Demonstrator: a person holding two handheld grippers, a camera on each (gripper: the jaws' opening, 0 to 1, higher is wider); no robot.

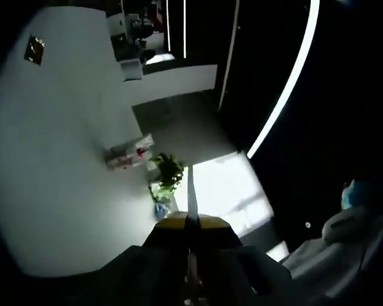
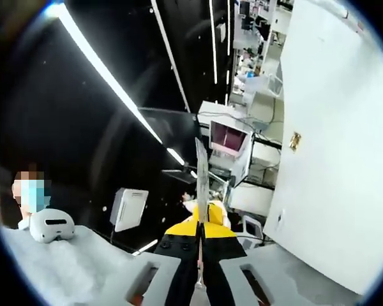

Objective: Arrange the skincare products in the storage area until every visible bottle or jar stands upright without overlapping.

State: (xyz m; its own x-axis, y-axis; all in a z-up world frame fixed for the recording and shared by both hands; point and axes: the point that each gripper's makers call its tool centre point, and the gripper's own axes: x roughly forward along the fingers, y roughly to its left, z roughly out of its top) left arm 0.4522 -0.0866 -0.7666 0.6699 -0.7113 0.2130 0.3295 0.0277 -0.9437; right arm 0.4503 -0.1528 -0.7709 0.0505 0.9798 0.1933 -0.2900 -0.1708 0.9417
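In the left gripper view, the left gripper rises from the bottom edge with its two jaws pressed flat together into one thin pale blade, nothing between them, above a yellow-and-black body. Just beyond its tip, against a broad white wall, stands a small green plant, and a little farther along lie white boxes with red print — whether these are skincare products is too blurred to tell, and no bottle or jar can be made out. A bright light strip curves across the dark ceiling. In the right gripper view, the right gripper likewise shows its jaws closed on each other and empty, pointing toward a cluttered white shelving unit. A white headset rests on a pale surface at lower left, with a white door panel on the right.
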